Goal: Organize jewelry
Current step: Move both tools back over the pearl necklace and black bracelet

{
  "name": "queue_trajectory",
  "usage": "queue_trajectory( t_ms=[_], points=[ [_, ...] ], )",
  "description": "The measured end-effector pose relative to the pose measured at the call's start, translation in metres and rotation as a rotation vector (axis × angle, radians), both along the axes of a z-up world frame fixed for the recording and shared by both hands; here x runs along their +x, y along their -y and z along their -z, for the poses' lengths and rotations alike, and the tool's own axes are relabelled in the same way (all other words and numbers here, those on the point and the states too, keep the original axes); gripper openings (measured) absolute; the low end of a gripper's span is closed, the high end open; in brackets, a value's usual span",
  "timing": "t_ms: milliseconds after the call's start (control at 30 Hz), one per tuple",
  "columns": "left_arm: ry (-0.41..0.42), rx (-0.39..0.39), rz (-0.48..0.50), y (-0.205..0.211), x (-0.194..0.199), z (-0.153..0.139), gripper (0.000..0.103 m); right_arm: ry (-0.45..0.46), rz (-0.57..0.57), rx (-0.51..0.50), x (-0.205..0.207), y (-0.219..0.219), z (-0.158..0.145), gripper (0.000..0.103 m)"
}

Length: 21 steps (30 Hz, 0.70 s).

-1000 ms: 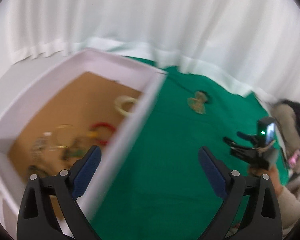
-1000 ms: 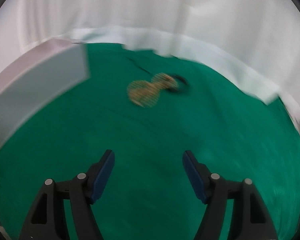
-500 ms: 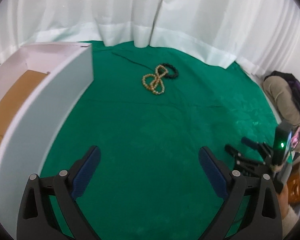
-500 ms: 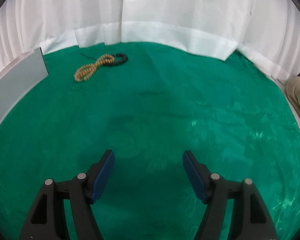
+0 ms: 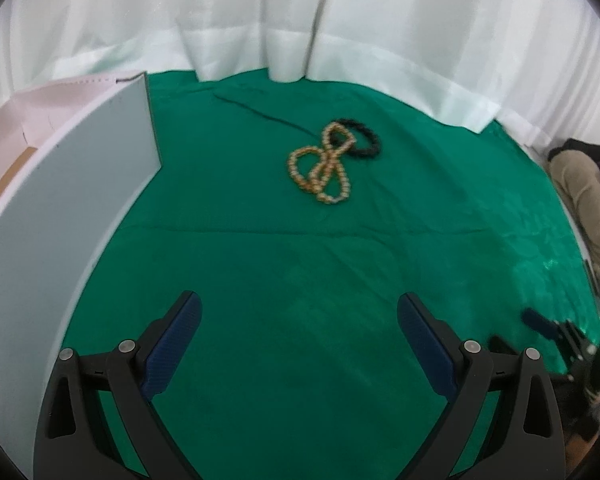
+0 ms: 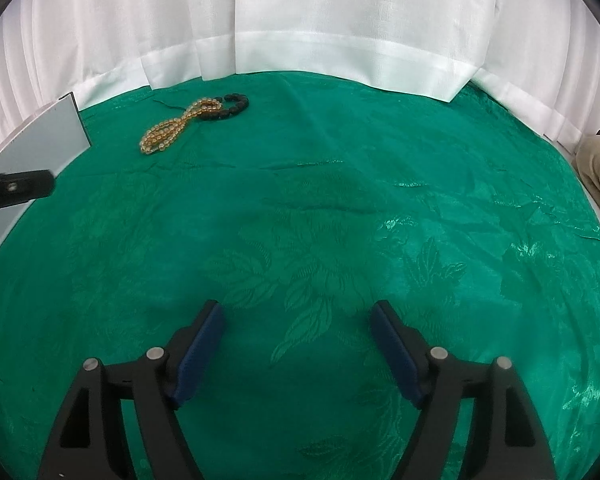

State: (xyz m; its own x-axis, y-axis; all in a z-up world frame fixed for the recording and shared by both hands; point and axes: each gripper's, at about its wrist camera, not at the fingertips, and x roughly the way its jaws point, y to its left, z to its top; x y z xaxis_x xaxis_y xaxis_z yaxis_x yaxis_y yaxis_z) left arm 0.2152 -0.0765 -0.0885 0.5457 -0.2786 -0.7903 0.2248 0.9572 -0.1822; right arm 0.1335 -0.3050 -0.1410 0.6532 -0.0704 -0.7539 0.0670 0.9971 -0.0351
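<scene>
item: white rectangular box (image 5: 72,184) at left; beside it on the green patterned cloth (image 5: 300,280), a looped strand of golden-amber beads (image 5: 320,172) overlapping a black bead bracelet (image 5: 360,142), well ahead of both grippers. likely light, limp and prone to slip or snag; best pinched where loops cross. left gripper (image 5: 298,344) wide open, empty; right gripper (image 6: 296,344) opening, nothing between jaws.

- left gripper (image 5: 298,340) is angled down, jaws spread wide, nothing between them
- right gripper (image 6: 298,346) is tilted down too, jaws opening, gap empty
- in the left wrist view the right one shows at about 4 o'clock, blurry
</scene>
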Motion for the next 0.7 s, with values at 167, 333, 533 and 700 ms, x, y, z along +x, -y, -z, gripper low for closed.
queue_trajectory(
  t_ms=[167, 333, 533, 700],
  points=[
    [0.005, 0.017, -0.016, -0.005, 0.014, 0.004, 0.099, 0.000, 0.000, 0.000, 0.000, -0.001, 0.000, 0.078],
    [0.005, 0.030, -0.022, -0.008, 0.020, 0.007, 0.099, 0.000, 0.000, -0.001, 0.000, -0.001, 0.000, 0.078],
    [0.005, 0.025, -0.025, -0.012, 0.024, 0.011, 0.099, 0.000, 0.000, -0.001, 0.000, -0.001, 0.000, 0.078],
    [0.006, 0.025, -0.020, -0.012, 0.027, 0.011, 0.099, 0.000, 0.000, -0.001, 0.000, 0.000, 0.000, 0.078]
  ],
)
